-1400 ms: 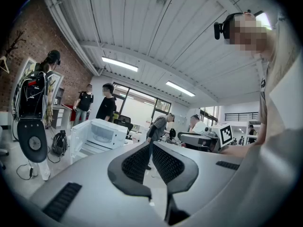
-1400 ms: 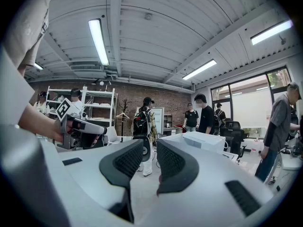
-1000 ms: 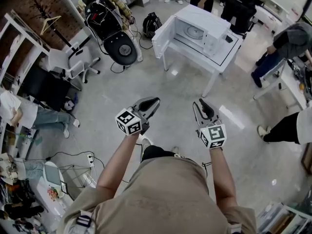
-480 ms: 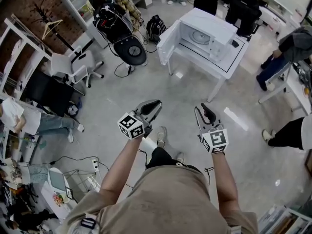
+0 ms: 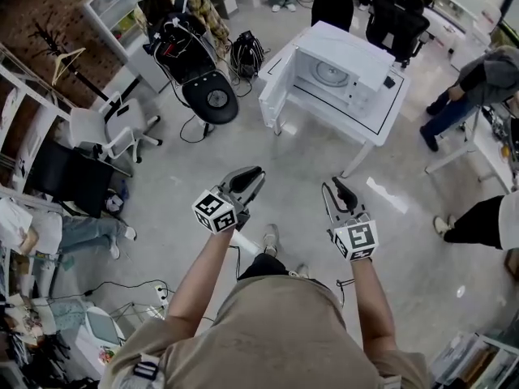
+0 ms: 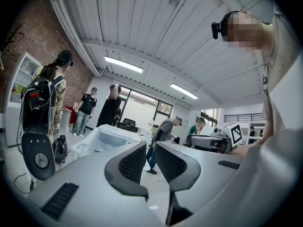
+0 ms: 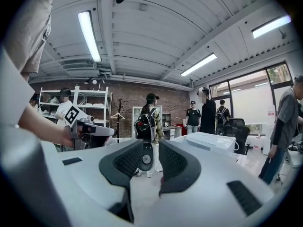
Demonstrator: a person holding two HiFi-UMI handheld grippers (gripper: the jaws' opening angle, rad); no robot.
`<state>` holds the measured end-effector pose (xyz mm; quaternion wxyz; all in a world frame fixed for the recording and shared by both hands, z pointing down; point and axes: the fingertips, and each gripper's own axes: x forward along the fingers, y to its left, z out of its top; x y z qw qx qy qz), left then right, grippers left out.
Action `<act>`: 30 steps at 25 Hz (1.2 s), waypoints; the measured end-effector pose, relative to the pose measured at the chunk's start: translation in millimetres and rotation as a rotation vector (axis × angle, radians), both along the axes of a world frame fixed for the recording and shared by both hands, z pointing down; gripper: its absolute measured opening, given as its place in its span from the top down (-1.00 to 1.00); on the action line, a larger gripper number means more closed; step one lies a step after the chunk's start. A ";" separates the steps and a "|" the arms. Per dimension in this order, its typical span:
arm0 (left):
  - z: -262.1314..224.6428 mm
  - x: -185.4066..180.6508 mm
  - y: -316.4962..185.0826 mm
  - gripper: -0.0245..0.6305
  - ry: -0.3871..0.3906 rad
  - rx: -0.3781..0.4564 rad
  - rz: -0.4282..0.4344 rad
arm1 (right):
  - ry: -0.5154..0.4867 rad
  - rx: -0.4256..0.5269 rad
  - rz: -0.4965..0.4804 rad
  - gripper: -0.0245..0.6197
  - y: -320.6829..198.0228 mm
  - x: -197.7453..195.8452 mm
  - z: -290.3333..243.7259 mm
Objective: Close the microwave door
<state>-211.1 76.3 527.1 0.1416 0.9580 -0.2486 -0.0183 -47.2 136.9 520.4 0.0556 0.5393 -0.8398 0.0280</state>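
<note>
Smooth, faintly glossy shell on the boxy white microwave (image 5: 357,51). Polished, reflective sheen across the grey concrete floor (image 5: 178,168). Rough, matt red brick wall (image 7: 128,91). Ribbed white panel ceiling (image 7: 142,41). Matt grey plastic on the right gripper (image 7: 151,144), with black cross-ridged pads (image 7: 172,161).

Nothing legible anywhere: only black-and-white square marker patterns on two white plastic cubes (image 5: 214,211) (image 5: 356,240), no letters, no digits.

- Microwave (image 5: 340,55): control markings too small to read; lower body hidden behind left gripper (image 6: 150,150) in its own view.
- Person (image 5: 485,221), right: cut off by edge.
</note>
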 end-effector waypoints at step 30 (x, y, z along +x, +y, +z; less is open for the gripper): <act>24.0 -54.5 -202.5 0.72 -0.017 0.035 0.145 | 0.072 0.051 0.135 0.63 -151.1 -72.3 -3.8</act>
